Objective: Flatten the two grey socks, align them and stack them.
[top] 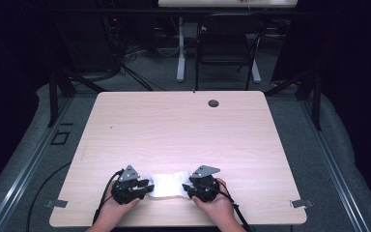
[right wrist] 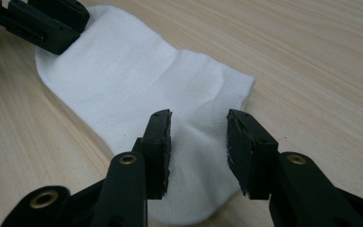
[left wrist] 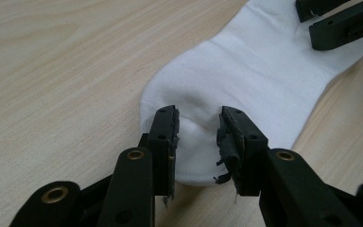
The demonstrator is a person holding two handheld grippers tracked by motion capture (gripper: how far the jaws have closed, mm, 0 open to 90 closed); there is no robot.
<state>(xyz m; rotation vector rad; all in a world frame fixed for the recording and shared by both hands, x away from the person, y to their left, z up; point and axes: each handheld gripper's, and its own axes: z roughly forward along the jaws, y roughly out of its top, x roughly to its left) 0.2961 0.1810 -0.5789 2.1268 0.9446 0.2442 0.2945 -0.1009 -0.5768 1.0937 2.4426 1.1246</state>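
Note:
A white sock (top: pixel 166 184) lies flat near the front edge of the light wooden table (top: pixel 183 125). My left gripper (top: pixel 147 186) is at the sock's left end and my right gripper (top: pixel 187 187) at its right end, each held by a hand. In the left gripper view the left gripper (left wrist: pixel 197 127) stands open, its jaws straddling the rounded end of the sock (left wrist: pixel 255 71). In the right gripper view the right gripper (right wrist: pixel 198 130) is open over the other end of the sock (right wrist: pixel 123 71), where the fabric rises in a slight fold between the jaws.
A round cable hole (top: pixel 213 103) sits near the table's far edge. Metal clips (top: pixel 58 203) (top: pixel 300 203) stick out at the front corners. Beyond the table stand a black chair (top: pixel 227 43) and a desk leg on grey carpet.

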